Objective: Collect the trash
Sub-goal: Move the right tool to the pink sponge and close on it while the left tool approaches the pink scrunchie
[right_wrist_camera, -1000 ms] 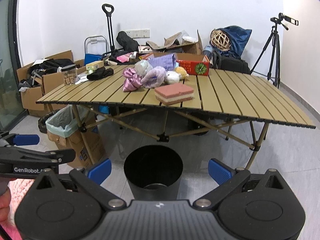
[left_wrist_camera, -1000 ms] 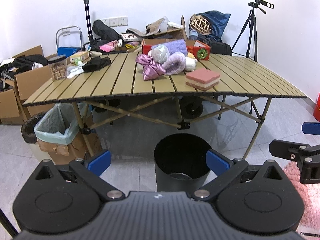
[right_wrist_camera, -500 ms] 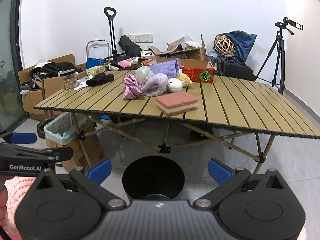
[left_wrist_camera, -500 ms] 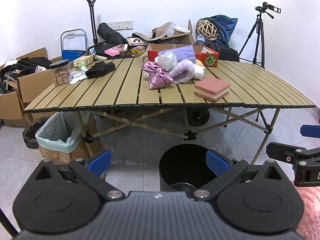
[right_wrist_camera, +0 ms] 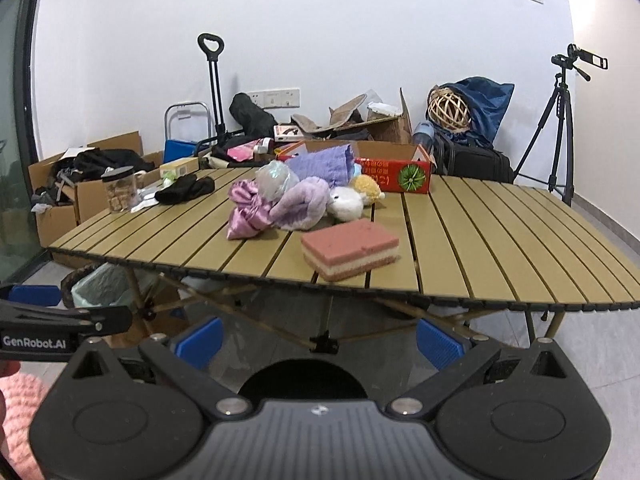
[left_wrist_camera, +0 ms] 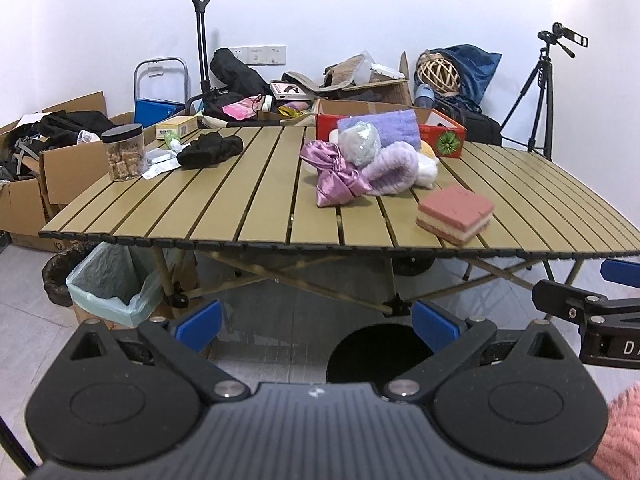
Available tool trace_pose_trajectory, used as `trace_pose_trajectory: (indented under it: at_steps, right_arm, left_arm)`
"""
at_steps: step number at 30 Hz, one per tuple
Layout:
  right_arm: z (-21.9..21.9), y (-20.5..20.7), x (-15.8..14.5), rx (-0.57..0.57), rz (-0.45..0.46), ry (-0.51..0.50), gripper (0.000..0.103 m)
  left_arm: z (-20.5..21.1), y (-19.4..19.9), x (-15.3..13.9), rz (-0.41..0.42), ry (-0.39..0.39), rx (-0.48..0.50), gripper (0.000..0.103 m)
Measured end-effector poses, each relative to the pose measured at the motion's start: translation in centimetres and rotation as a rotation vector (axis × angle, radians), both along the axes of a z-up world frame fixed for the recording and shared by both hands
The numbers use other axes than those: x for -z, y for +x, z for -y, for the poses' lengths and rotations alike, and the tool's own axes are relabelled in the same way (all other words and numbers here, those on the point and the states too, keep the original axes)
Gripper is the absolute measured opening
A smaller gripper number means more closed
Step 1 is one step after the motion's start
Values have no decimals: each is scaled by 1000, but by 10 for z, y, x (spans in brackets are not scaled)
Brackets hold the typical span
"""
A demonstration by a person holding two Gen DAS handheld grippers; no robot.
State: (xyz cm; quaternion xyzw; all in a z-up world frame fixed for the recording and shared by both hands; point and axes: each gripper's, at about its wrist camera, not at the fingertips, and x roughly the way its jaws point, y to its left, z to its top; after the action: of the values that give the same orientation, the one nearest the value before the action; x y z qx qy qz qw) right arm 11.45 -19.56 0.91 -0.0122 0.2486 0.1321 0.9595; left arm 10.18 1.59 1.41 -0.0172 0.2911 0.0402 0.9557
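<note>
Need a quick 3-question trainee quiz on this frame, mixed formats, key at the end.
1. True or false: the left gripper is shut on the pink sponge block.
2. Which sits nearest the table's front edge? A) clear jar B) pink sponge block C) red box
3. Fill in: the round black bin stands on the ____, in front of the table.

Key
1. False: both grippers are open and empty, the right gripper too.
2. B
3. floor

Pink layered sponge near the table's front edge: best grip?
Pinch the sponge block across its two long side faces, coming from above with the open right gripper. It lies flat, clear of the fabric pile, and looks soft, so close gently.
</note>
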Motion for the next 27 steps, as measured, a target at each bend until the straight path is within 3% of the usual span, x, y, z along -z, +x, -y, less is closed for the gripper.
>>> trace_pose_trajectory:
  at_steps: [18, 27]
  right_arm:
    - [-9, 100, 19, -43, 138, -20, 103]
    - [-7, 152, 37, -139, 123, -77, 103]
  left_arm:
    - [-7, 79, 14, 14, -59, -84, 103]
    - [-1, 115, 28, -2, -71, -94, 103]
